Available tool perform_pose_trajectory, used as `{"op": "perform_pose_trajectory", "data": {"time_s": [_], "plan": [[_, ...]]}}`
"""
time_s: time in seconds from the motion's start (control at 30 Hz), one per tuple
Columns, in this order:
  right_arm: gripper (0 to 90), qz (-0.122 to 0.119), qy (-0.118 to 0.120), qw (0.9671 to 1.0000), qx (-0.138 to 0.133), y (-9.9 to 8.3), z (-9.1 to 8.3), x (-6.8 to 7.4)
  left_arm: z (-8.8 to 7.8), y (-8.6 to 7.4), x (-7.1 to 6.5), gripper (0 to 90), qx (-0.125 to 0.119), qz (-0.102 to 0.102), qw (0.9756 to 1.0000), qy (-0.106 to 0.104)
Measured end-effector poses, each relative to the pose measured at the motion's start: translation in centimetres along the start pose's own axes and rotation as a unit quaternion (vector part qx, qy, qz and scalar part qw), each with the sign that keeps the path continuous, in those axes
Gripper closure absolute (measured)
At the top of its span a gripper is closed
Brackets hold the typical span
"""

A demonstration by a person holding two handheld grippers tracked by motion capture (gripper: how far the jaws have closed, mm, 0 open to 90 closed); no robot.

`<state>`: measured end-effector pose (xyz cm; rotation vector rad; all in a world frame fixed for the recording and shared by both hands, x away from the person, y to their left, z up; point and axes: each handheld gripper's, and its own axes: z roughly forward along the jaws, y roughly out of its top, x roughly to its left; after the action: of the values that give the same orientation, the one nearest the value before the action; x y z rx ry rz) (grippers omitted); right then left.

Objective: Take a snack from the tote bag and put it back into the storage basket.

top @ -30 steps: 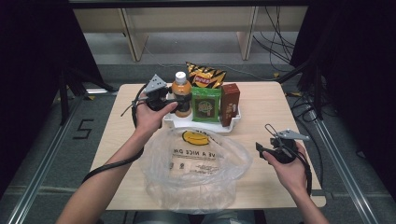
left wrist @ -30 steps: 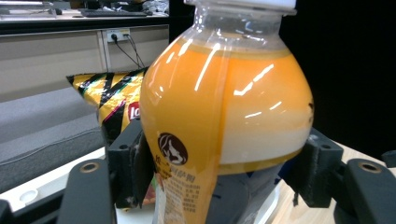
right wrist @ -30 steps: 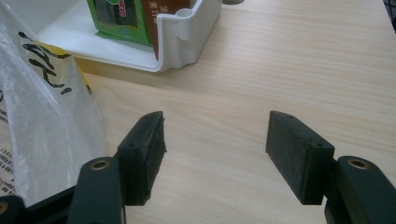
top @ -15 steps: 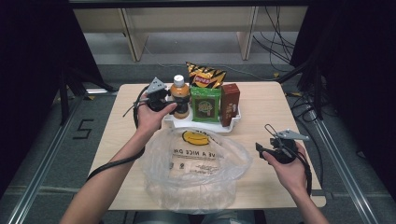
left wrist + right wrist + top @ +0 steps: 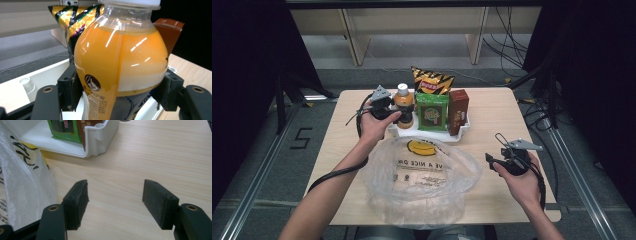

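Left gripper (image 5: pixel 388 111) jaws sit on either side of the clear plastic bottle of orange drink (image 5: pixel 120 62), pads against its sides just below the bulge (looks like a grip). Bottle stands upright at the left end of the white plastic tray (image 5: pixel 462 135), beside the green snack packet (image 5: pixel 431 112). Right gripper (image 5: pixel 116 202) jaws wide apart, nothing between them, over the bare wooden table (image 5: pixel 492 107) right of the crumpled clear plastic bag (image 5: pixel 422 182).

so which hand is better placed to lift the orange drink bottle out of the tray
Left. The left claw already straddles the bottle in the white tray, pads against its sides. The right claw is open over bare table, away from the tray.
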<state>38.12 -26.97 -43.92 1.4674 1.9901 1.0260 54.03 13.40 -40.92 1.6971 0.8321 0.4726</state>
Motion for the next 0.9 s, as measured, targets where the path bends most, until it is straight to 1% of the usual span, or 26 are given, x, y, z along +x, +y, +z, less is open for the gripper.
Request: {"op": "perform_pose_trajectory", "data": {"time_s": [0.3, 0.33, 0.43, 0.47, 0.5, 0.53, 0.57, 0.77, 0.9], "plan": [[37.8, -0.002, 0.0, 1.0, 0.0, 0.0, 0.0, 0.0, 0.6, -1.0, 0.6, 32.4, 0.014, -0.006, 0.9999, 0.009], [37.8, 0.001, 0.003, 1.0, 0.003, 0.0, 0.0, 0.0, 0.7, -1.2, 0.7, 32.4, 0.014, -0.006, 0.9998, 0.009], [37.8, 0.0, 0.007, 1.0, 0.003, 0.0, 0.0, 0.0, 0.9, -1.4, 0.8, 32.4, 0.018, -0.006, 0.9998, 0.01], [37.8, 0.012, 0.002, 0.9999, 0.007, -0.1, 0.0, 0.3, 1.0, -1.5, 0.8, 32.4, 0.02, -0.007, 0.9997, 0.011], [37.8, -0.002, 0.006, 1.0, 0.002, -0.1, 0.1, 0.0, 1.0, -1.6, 0.8, 32.4, 0.022, -0.007, 0.9997, 0.011], [37.8, -0.001, 0.01, 0.9999, -0.003, -0.1, 0.2, 0.0, 1.1, -1.6, 0.8, 32.4, 0.025, -0.005, 0.9996, 0.012], [37.8, -0.005, 0.008, 1.0, -0.002, -0.1, 0.2, 0.0, 1.2, -1.7, 0.8, 32.4, 0.026, -0.005, 0.9996, 0.013], [37.8, 0.0, 0.009, 1.0, 0.0, -0.1, 0.2, 0.0, 1.5, -2.3, 1.1, 32.3, 0.039, 0.001, 0.999, 0.021], [37.8, 0.002, 0.01, 1.0, 0.001, -0.1, 0.3, 0.1, 1.7, -2.7, 1.2, 32.4, 0.045, -0.002, 0.9987, 0.023]]}}
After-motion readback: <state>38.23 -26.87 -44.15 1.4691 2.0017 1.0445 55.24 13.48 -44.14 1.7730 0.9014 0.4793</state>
